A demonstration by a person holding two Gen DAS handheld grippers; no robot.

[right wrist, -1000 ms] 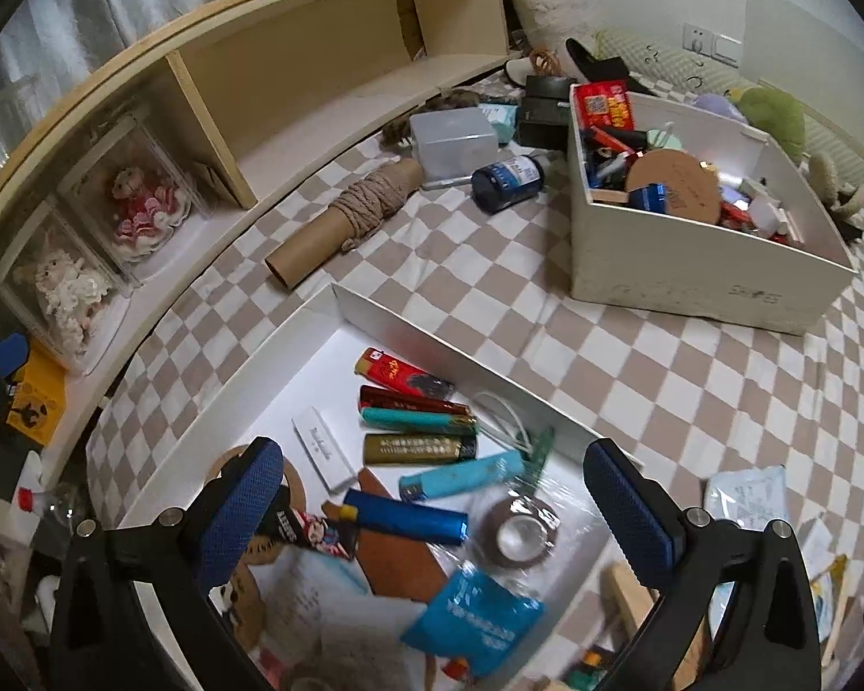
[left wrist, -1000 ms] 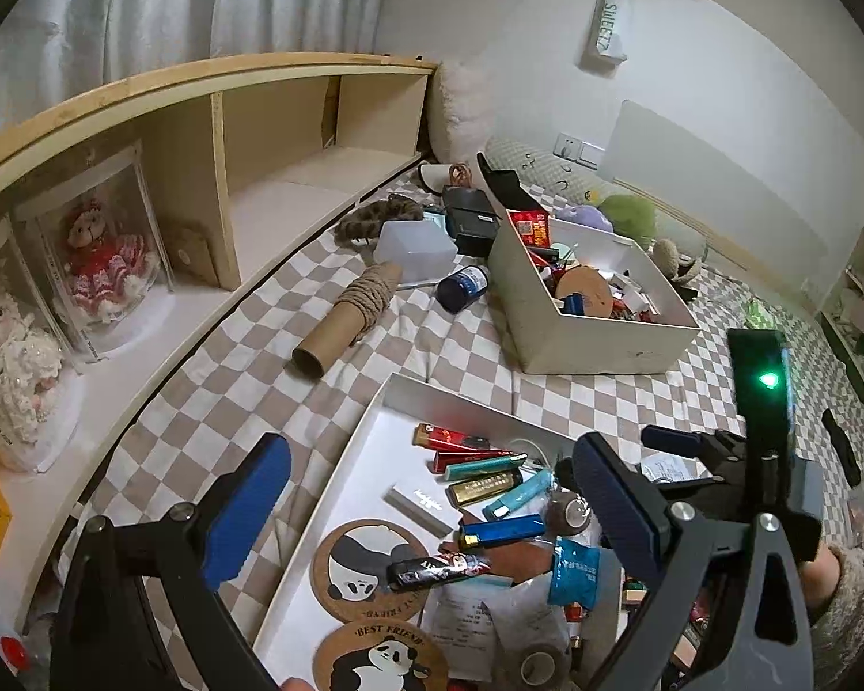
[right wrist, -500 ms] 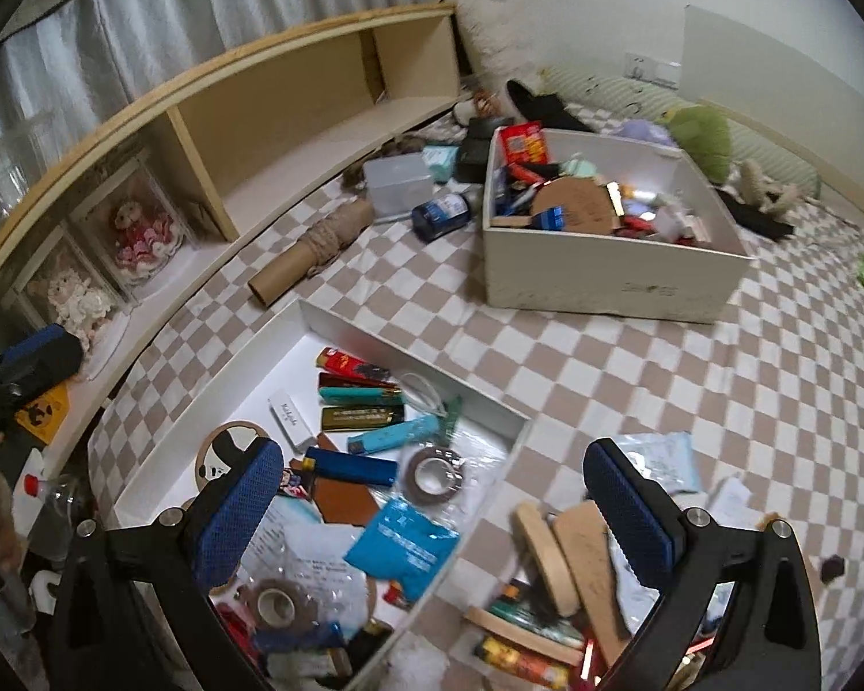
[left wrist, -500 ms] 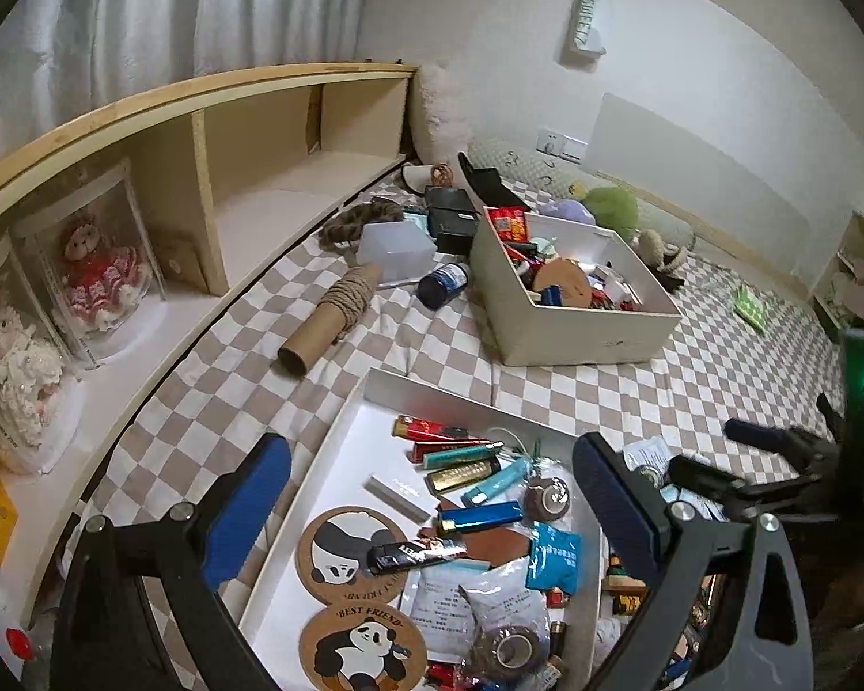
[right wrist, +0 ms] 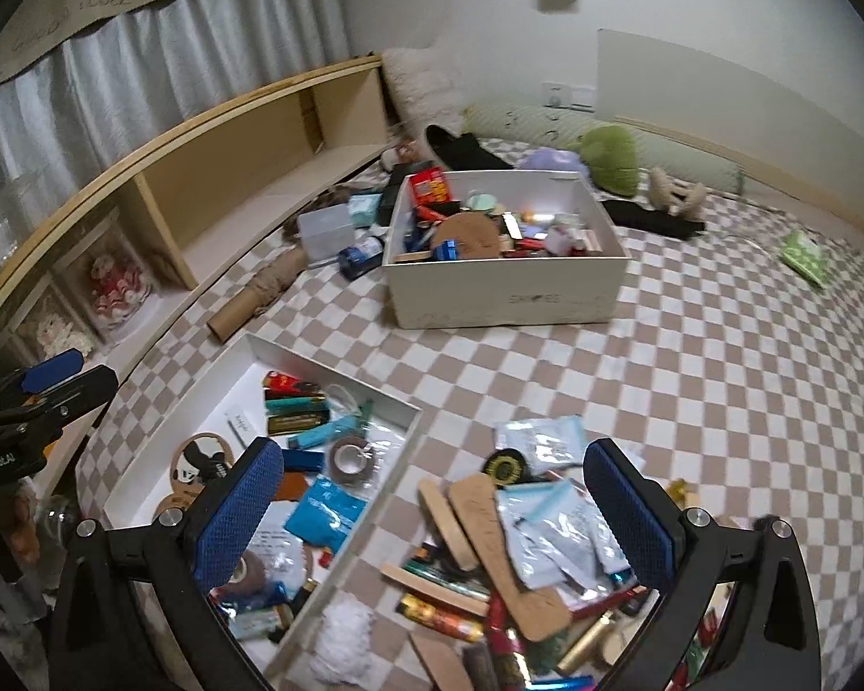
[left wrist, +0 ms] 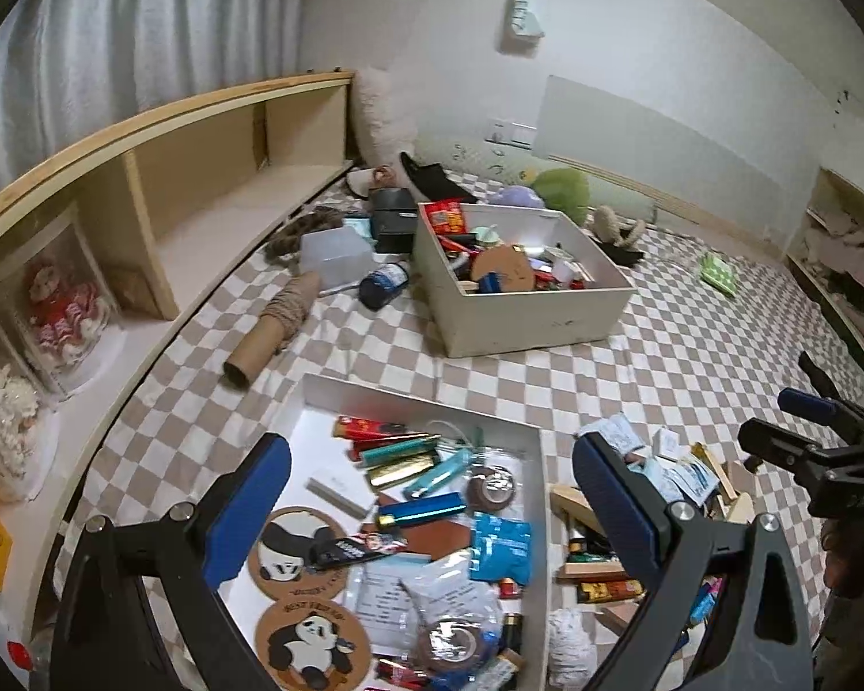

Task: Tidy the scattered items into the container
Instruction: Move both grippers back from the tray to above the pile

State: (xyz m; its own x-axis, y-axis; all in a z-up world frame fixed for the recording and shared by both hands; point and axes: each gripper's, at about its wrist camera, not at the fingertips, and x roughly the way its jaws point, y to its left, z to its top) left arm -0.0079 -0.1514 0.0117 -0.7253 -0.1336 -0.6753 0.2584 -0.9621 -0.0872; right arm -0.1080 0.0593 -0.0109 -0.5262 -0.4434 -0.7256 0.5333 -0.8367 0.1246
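Note:
A shallow white tray (left wrist: 368,393) (right wrist: 328,358) on the checked cloth holds lighters, tape rolls, panda coasters and packets. A pile of scattered items (right wrist: 507,535) (left wrist: 656,495) lies on the cloth just right of the tray: wooden sticks, sachets, lighters, a white cotton ball. My left gripper (left wrist: 426,507) is open and empty above the tray. My right gripper (right wrist: 432,507) is open and empty above the tray's right edge and the pile. The right gripper also shows at the right edge of the left wrist view (left wrist: 806,437).
A deep white box (left wrist: 541,311) (right wrist: 507,299) full of items stands farther back. A cardboard tube (left wrist: 271,322), a clear plastic box (left wrist: 334,253) and a blue bottle (left wrist: 383,285) lie left of it. A wooden shelf (left wrist: 201,190) with boxed dolls runs along the left. Plush toys lie at the far wall.
Both grippers have pulled back and risen. The right gripper has swung right, from over the tray to over the scattered pile. Both stay open and empty.

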